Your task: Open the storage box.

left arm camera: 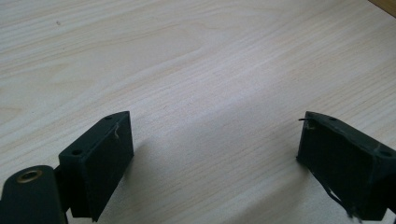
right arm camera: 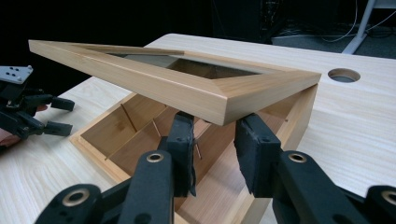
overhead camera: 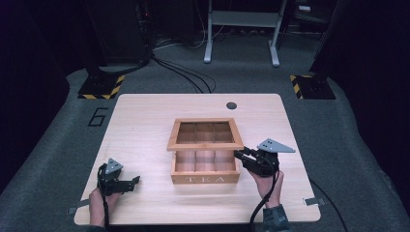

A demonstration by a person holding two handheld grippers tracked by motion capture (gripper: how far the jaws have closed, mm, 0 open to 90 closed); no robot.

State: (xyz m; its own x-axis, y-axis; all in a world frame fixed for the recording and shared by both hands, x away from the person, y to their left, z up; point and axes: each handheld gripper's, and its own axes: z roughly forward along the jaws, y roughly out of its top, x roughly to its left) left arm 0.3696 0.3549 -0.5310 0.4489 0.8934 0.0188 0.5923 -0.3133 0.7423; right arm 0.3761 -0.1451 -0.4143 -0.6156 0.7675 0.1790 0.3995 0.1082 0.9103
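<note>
A wooden tea box (overhead camera: 205,179) with dividers stands mid-table. Its framed lid (overhead camera: 205,145) is hinged at the back and partly raised. My right gripper (overhead camera: 238,155) reaches in from the right. In the right gripper view its tips (right arm camera: 215,123) sit under the front corner of the lid (right arm camera: 154,81), above the box (right arm camera: 116,126). The jaws stand a narrow gap apart with nothing pinched between them. My left gripper (overhead camera: 135,181) rests near the table's front left, open, with bare tabletop between its jaws (left arm camera: 215,140). It also shows far left as the left gripper (right arm camera: 63,116).
The light wooden table (overhead camera: 145,116) has a round cable hole (overhead camera: 231,105) at the back right. Grey carpet, cables and a desk frame (overhead camera: 241,29) lie beyond the table. Hazard-striped bases (overhead camera: 101,87) stand at both far corners.
</note>
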